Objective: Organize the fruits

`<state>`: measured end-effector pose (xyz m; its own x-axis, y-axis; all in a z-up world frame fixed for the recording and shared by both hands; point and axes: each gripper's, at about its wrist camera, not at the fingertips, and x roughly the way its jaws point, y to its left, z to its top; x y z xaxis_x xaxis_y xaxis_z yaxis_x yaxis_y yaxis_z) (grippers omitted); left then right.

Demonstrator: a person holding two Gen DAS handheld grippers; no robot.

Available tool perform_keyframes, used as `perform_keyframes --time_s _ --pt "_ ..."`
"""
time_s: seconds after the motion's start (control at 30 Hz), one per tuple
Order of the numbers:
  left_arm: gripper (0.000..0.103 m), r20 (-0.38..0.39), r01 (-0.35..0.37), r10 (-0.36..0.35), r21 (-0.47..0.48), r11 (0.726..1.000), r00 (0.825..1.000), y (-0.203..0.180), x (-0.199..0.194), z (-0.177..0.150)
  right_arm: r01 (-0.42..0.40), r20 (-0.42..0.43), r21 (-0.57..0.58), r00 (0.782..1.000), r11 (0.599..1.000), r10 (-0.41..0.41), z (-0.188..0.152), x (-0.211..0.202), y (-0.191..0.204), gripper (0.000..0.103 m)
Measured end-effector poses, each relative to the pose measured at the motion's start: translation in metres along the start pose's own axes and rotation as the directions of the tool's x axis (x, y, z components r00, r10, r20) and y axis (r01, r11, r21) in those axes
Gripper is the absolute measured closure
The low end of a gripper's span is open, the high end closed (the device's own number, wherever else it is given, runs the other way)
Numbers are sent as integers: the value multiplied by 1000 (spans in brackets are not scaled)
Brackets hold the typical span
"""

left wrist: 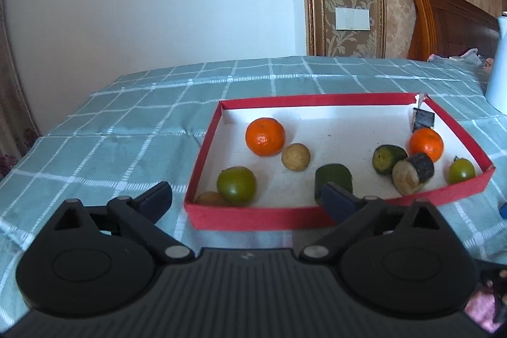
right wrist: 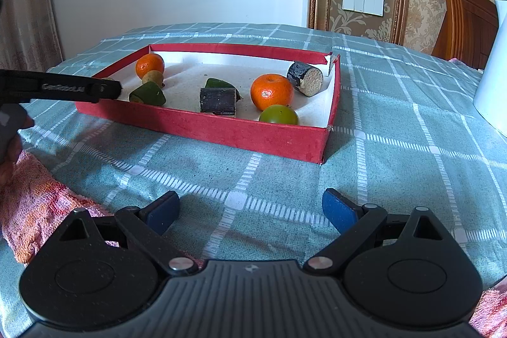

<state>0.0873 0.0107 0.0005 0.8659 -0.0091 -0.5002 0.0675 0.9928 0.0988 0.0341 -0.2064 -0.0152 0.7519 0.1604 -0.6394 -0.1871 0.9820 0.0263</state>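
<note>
A red box (left wrist: 253, 219) (right wrist: 253, 132) with a white floor lies on the checked cloth and holds several fruits. In the left wrist view it holds two oranges (left wrist: 265, 136) (left wrist: 426, 144), two green round fruits (left wrist: 236, 185) (left wrist: 461, 170), a tan ball (left wrist: 295, 157), green chunks (left wrist: 333, 179) and a dark cut cylinder (left wrist: 412, 173). My left gripper (left wrist: 247, 200) is open and empty, just over the box's near wall; its body shows at the left of the right wrist view (right wrist: 63, 89). My right gripper (right wrist: 250, 209) is open and empty, over bare cloth short of the box.
A white jug (right wrist: 494, 78) (left wrist: 497, 68) stands at the right on the table. A pink-orange towel (right wrist: 35, 195) lies at the near left. A wooden headboard (left wrist: 450, 21) and a wall stand behind the table. A small blue thing (left wrist: 503, 209) lies at the right edge.
</note>
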Motion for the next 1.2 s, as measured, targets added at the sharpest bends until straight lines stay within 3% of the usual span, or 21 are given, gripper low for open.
perform_keyframes --time_s 0.27,0.4,0.57,0.87,1.0,1.2 --pt "0 -9 18 -19 -63 998 1000 4 -40 -21 21 3 7 1000 1000 -21 -1 -1 1 5" --pt "0 -23 16 -18 -92 996 1000 7 -51 -30 84 26 77 996 994 -86 -5 -9 0 5" --pt "0 -29 18 -21 -94 995 999 6 -64 -37 60 59 156 996 986 -70 -12 -25 0 5" --pt "0 -7 45 -45 -60 997 999 -12 -86 -42 193 158 33 968 981 -196 -13 -50 43 5" --pt "0 21 40 -39 -60 997 999 -16 -95 -44 236 192 43 952 971 -240 -11 -57 53 5" --pt "0 46 5 -2 -52 999 999 -18 -99 -42 220 174 85 957 972 -232 -9 -58 55 5"
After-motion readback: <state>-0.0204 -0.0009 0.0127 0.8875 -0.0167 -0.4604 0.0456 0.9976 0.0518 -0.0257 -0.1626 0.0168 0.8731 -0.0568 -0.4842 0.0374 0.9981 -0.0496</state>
